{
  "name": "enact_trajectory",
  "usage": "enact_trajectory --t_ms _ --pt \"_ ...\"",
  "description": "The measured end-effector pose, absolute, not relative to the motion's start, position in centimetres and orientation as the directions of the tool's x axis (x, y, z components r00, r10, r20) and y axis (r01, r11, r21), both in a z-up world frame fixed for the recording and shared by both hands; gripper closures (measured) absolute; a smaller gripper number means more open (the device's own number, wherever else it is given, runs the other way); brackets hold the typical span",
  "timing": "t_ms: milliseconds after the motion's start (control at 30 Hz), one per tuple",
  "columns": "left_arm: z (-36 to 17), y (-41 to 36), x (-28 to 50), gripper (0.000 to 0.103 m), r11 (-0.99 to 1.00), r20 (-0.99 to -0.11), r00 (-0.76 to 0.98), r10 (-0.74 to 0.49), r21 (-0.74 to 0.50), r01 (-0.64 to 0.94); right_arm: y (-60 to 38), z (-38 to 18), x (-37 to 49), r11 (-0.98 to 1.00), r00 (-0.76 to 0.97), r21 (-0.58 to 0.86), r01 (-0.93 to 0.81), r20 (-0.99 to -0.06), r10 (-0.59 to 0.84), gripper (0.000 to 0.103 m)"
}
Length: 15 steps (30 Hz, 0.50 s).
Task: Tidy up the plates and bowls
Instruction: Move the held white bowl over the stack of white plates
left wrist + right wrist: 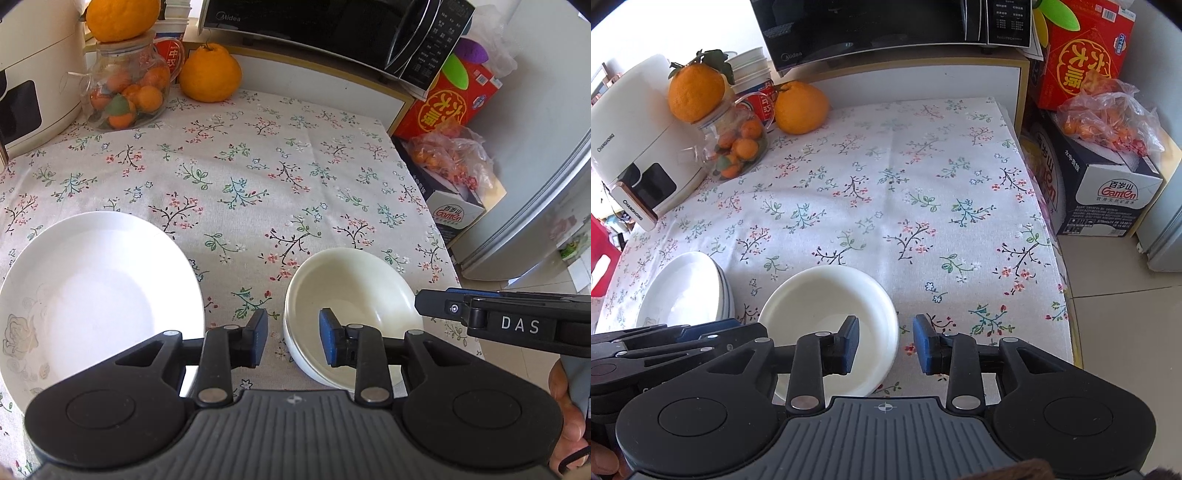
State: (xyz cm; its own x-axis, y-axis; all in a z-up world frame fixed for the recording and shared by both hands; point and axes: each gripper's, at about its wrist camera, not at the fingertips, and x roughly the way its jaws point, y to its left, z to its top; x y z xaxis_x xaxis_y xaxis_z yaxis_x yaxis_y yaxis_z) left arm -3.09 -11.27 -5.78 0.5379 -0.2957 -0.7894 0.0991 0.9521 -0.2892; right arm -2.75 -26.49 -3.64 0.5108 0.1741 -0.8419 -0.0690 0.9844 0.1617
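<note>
A cream bowl (354, 288), which seems to sit in a second one, stands on the flowered tablecloth (240, 166) near the front. My left gripper (293, 341) is open and straddles the bowl's left rim, one pad inside and one outside, neither pressing. My right gripper (886, 345) is also open across the right rim of the bowl (827, 302), with gaps at both pads. A stack of white plates (92, 295) lies to the left of the bowl, also seen as plates (683, 291) in the right wrist view. Each gripper shows in the other's view: right gripper (419, 304), left gripper (738, 325).
At the back stand a white appliance (639, 147), a glass jar of small oranges (738, 144) with a big orange on top, another big orange (799, 107) and a microwave (886, 26). Boxes (1100, 181) and a bag of fruit sit beyond the table's right edge.
</note>
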Motion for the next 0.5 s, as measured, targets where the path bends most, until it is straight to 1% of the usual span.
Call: enact_trajectory --t_ms 167,333,433,500 --pt "-6.0 -11.0 -2.8 0.075 0.941 -0.787 0.524 -0.324 -0.327 0.090 -26.7 -3.7 -2.6 0.983 0.508 0.175 -0.050 -0.843 0.175 0.071" --pt "-6.5 -10.8 -2.5 0.074 0.937 -0.793 0.512 -0.329 -0.340 0.076 -27.2 -4.0 -2.3 0.978 0.497 0.206 -0.026 -0.846 0.192 0.071" --pt "-6.7 -10.8 -2.3 0.071 0.935 -0.795 0.506 -0.334 -0.345 0.074 -27.3 -4.4 -2.0 0.973 0.483 0.230 -0.006 -0.851 0.205 0.065" --pt "-6.8 -10.9 -2.2 0.071 0.936 -0.796 0.505 -0.333 -0.343 0.077 -27.4 -4.6 -1.8 0.970 0.476 0.244 0.001 -0.853 0.214 0.065"
